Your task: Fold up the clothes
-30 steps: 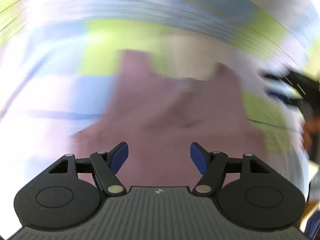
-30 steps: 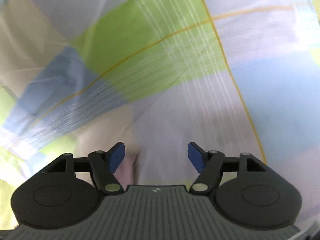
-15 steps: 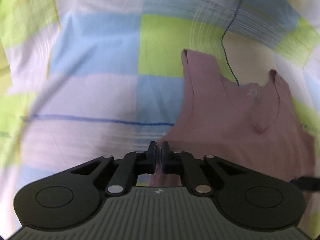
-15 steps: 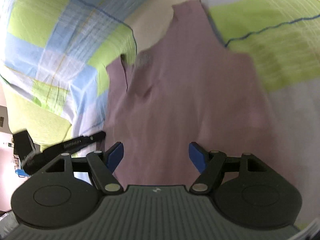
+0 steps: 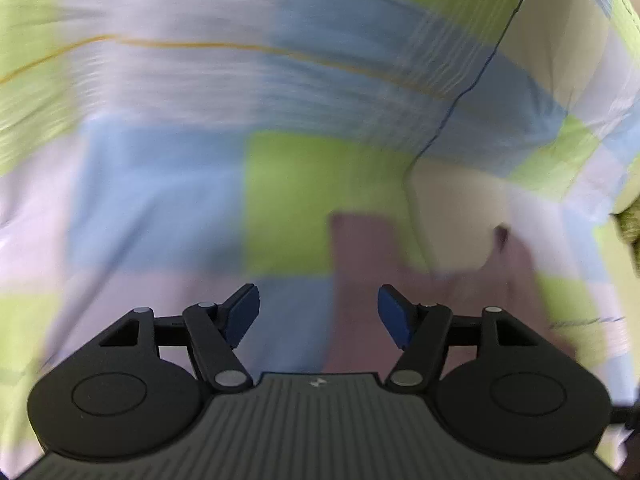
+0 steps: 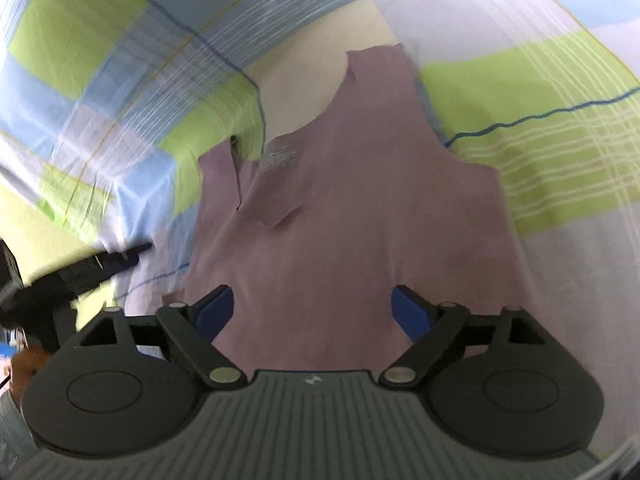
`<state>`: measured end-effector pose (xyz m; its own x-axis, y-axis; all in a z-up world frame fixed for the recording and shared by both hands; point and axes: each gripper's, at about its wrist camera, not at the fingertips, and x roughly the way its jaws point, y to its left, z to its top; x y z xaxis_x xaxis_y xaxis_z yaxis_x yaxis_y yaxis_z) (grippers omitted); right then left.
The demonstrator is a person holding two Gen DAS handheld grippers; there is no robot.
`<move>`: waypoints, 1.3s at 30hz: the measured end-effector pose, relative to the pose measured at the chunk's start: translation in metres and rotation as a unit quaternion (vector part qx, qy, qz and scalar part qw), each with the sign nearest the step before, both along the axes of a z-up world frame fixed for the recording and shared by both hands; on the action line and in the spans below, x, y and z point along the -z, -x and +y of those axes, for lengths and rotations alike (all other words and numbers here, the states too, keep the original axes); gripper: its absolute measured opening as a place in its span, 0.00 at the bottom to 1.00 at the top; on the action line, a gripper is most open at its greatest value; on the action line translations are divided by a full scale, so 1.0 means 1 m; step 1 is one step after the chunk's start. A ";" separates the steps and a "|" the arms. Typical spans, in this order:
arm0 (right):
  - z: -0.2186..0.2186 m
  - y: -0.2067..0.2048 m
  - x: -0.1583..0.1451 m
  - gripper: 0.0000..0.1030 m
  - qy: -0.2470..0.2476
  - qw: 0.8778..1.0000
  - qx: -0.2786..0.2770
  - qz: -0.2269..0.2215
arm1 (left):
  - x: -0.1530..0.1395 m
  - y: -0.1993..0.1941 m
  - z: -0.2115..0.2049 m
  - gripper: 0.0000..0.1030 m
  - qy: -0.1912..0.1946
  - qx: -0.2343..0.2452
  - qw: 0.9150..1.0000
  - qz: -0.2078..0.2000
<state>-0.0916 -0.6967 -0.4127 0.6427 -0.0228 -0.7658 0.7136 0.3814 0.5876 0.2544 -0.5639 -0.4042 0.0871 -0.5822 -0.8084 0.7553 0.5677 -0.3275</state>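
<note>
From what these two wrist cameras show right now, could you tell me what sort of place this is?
Most likely a bedroom, though no walls or furniture frame show. A soft checked sheet in green, blue and white fills both views and drapes down at its left edge, like a made bed. A mauve sleeveless top lies spread flat on it.

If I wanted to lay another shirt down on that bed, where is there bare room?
Bare checked bedsheet lies open on the right of the mauve tank top. More lies beyond its shoulder straps. It is crowded on the left, where the left tool reaches in beside the top's edge. The near hem sits under the open right tool.
</note>
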 end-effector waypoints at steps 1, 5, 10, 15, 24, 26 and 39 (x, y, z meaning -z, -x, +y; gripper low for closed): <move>-0.002 0.002 0.001 0.84 -0.006 1.000 0.006 -0.002 | 0.008 -0.007 -0.015 0.64 -0.003 0.004 1.000 0.009; -0.004 0.009 0.004 0.86 -0.022 1.000 0.017 -0.006 | 0.032 -0.021 -0.047 0.53 -0.011 0.002 1.000 0.028; -0.004 0.014 0.010 0.88 -0.043 0.999 0.021 -0.010 | 0.035 -0.018 -0.056 0.20 -0.010 0.019 0.999 0.027; -0.007 0.016 0.017 0.90 -0.060 0.998 0.022 -0.015 | 0.034 -0.029 -0.052 0.00 0.021 0.003 0.999 0.041; -0.017 0.014 0.021 0.91 -0.051 0.999 0.013 -0.011 | 0.042 -0.027 -0.067 0.01 -0.036 0.055 0.995 -0.069; -0.020 0.011 0.018 0.91 -0.050 0.999 0.011 -0.015 | 0.032 -0.025 -0.064 0.09 -0.037 0.051 0.995 -0.083; -0.050 0.056 0.008 0.64 0.061 0.998 0.012 0.000 | -0.003 0.006 -0.024 0.40 -0.028 0.059 0.997 -0.042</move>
<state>-0.1477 -0.7462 -0.4208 0.6404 -0.1315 -0.7567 0.7238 0.4329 0.5373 0.2485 -0.5879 -0.4011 0.0898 -0.5459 -0.8330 0.8416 0.4888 -0.2296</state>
